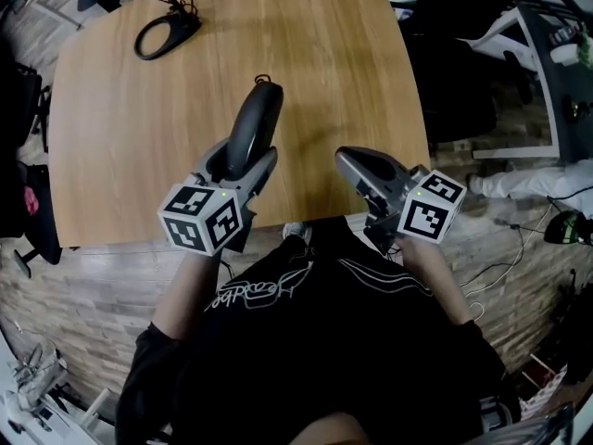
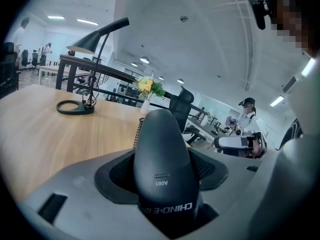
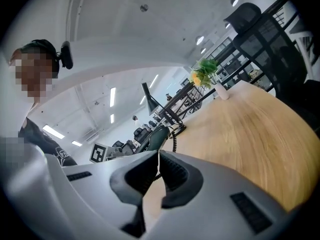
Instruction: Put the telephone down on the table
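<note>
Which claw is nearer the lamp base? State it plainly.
Left. The left claw, gripping the handset, sits nearer the person, right of the lamp base; the right claw is farther right.

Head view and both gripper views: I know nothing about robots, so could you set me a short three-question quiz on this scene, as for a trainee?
1. True or false: the left gripper is closed on the telephone handset.
2. What is between the jaws of the right gripper? A: a cable. B: nothing, the jaws are together. C: a flower.
3. Which black thing stands at the far left of the table, well away from both grippers?

Key: 1 true. 2 B. 3 the desk lamp.
</note>
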Tool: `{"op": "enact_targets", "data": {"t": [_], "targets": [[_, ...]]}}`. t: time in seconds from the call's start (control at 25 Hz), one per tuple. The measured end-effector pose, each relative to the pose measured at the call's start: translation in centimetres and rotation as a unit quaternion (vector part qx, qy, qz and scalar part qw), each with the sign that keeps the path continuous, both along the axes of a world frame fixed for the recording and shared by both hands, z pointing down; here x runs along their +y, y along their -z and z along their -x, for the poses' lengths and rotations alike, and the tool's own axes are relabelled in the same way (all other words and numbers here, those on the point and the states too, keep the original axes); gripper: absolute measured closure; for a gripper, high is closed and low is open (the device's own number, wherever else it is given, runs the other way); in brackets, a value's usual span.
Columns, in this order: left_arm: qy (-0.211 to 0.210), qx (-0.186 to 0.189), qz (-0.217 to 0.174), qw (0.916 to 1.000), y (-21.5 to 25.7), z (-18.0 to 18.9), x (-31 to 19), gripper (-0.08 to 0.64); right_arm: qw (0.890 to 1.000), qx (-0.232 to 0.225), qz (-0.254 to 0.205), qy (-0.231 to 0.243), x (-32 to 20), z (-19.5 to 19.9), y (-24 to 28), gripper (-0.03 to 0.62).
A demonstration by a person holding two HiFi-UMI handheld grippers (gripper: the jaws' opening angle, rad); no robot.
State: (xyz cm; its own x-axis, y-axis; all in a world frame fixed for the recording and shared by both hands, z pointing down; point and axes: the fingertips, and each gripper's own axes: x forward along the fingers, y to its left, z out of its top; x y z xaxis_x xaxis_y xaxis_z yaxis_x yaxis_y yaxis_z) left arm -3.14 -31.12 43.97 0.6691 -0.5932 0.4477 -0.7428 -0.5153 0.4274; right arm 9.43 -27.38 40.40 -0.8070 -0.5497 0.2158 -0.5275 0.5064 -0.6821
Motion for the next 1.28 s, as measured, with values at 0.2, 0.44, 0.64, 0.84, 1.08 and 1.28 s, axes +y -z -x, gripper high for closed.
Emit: {"op": "enact_targets", "data": {"t": [0.2,0.44,0.64,0.84,1.08,1.28], "targets": [[0.025,-0.023,0.012,0.9993,-1.5,-0.3,-1.7,0.273,1.000,-0.003,0.007,0.030,-2.5,-0.6,-0.2,0.552],[0.047,-0.049,0.013,0.9976,-4.3,-1.3,-3.8,0.273,0.998,-0.002,0.025,0.055,-4.8,-2.0,-1.6,0.552],[0.054,-0.067,0.026,0.9959,-7.2,-2.4,-5.0,0.273,0.996,-0.005,0.045,0.071,-6.0,-3.1,-3.4,0.552],[0.059,-0.073,0.038,0.9949,-9.6,-3.8,-5.6,0.273,0.994,-0.001,0.056,0.090,-7.0,-3.8,-5.1,0.552],[0.065,-0.084,0.056,0.9928,-11.5,-4.4,-5.4,0.273,0.992,-0.005,0.073,0.102,-7.4,-4.4,-6.5,0.552],[0.064,-0.101,0.054,0.9913,-12.0,-5.3,-6.0,0.273,0.991,-0.007,0.076,0.109,-8.1,-5.2,-6.9,0.552]]}}
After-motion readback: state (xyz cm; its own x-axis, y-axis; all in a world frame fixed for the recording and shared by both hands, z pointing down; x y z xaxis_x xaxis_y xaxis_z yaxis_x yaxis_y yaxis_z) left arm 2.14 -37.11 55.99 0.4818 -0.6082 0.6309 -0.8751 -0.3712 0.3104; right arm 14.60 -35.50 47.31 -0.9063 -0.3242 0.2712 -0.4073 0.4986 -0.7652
